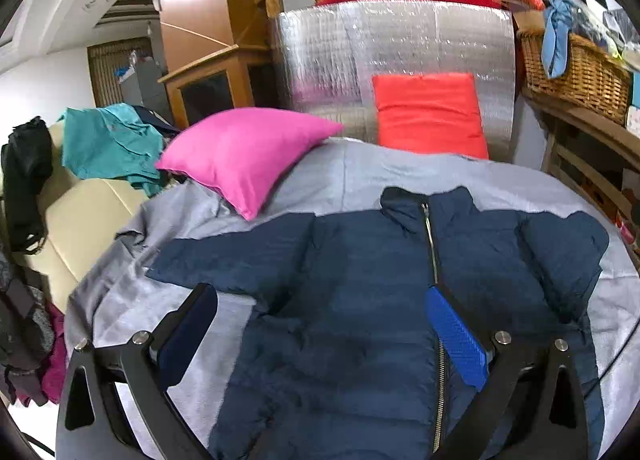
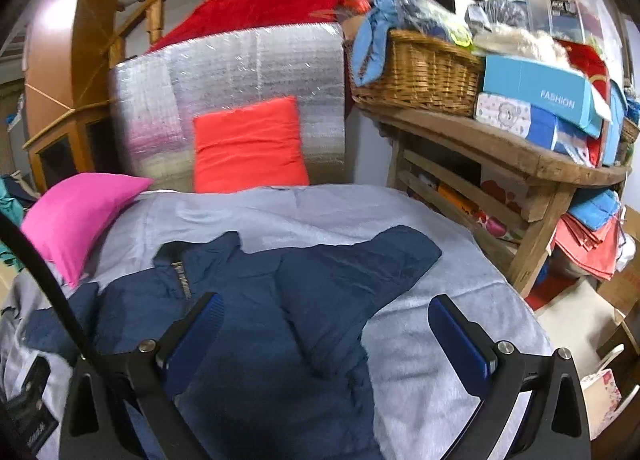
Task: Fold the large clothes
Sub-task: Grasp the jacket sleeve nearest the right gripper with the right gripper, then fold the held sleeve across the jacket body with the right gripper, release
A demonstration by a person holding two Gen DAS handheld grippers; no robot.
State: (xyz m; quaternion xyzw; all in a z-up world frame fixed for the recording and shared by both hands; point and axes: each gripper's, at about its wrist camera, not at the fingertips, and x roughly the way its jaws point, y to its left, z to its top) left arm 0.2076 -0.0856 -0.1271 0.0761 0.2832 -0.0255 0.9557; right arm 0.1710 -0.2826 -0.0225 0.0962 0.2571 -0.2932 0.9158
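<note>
While I hold both sets of fingers wide apart above the bed (image 1: 304,175), neither grips anything. The navy puffer jacket (image 1: 360,300) lies flat on the grey bedspread, front up, zip closed, collar toward the pink pillow (image 1: 244,151) and the red cushion (image 1: 430,113).

My left gripper (image 1: 320,324) hangs over the jacket's middle: its left finger sits over the bedspread beneath the outstretched sleeve, its right finger over the zip.

My right gripper (image 2: 324,334) straddles the other sleeve (image 2: 352,268), which is bent across the chest; its left finger is over the jacket body, its right finger over bare bedspread.
</note>
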